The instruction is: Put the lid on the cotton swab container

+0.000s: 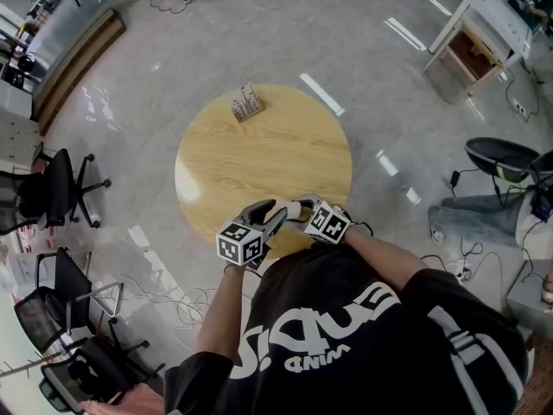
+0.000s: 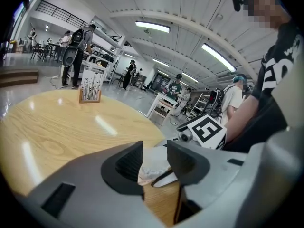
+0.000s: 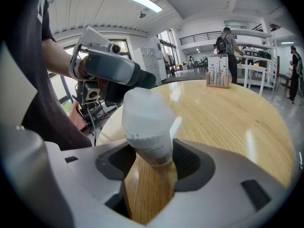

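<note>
Now, at the near edge of the round wooden worktop (image 1: 259,154), close to the person's black shirt (image 1: 346,335): both grippers, tips turned toward each other.

Between the jaws of the right gripper (image 3: 151,161), the cotton swab container (image 3: 153,151), roughly upright, clamped low on its printed body by both dark pads. Over its top, the translucent white lid (image 3: 145,110), already on and hiding the upper half. No telling whether the base rests on the wood or hangs just above it.

Facing it from the other side, the left gripper (image 2: 156,161), jaws parted by only a narrow gap, narrower than the container itself. Through that gap, a slice of the pale lid right at the tips, with no visible squeeze on it. In the right gripper view, those dark left tips just behind the lid's upper left, touching or nearly so.

Farther back in the left gripper view, the right gripper's marker cube (image 2: 207,131) and a bare forearm (image 2: 247,113).

At the far edge of the worktop, well apart from everything else, 1 small wooden stand (image 1: 246,104) with upright cards. On the grey floor (image 1: 259,33) to the left, black office chairs (image 1: 60,188).
</note>
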`<state>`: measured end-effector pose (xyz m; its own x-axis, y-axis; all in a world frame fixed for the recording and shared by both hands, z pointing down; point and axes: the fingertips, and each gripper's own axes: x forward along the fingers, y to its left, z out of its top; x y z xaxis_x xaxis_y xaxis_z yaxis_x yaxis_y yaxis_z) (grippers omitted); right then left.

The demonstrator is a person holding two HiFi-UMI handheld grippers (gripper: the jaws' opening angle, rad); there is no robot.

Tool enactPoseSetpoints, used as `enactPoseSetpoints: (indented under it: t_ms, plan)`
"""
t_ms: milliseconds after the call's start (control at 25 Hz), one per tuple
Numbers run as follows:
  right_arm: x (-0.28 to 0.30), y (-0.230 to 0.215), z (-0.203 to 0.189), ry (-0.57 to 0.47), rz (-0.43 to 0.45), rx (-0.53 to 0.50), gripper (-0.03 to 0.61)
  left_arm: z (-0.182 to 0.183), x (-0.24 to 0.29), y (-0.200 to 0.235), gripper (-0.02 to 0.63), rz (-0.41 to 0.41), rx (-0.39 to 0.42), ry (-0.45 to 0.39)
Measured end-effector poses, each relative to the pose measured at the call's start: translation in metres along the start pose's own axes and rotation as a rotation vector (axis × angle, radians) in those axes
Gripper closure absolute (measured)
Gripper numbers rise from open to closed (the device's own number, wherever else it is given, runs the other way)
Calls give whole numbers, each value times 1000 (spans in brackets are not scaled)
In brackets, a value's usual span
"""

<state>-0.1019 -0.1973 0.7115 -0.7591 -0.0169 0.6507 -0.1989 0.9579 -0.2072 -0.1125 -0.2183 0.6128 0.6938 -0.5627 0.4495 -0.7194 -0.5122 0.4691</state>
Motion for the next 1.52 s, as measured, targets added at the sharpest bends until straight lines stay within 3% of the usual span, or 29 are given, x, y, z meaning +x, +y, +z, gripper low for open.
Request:
enactPoseSetpoints:
  t_ms: [800, 1520]
  plan:
    - [3, -1, -3, 0, -14, -5, 344, -14, 1, 1, 474, 78, 95, 58]
    - [1, -1, 2, 3, -15, -13, 344, -18, 3, 4, 511, 157, 274, 109]
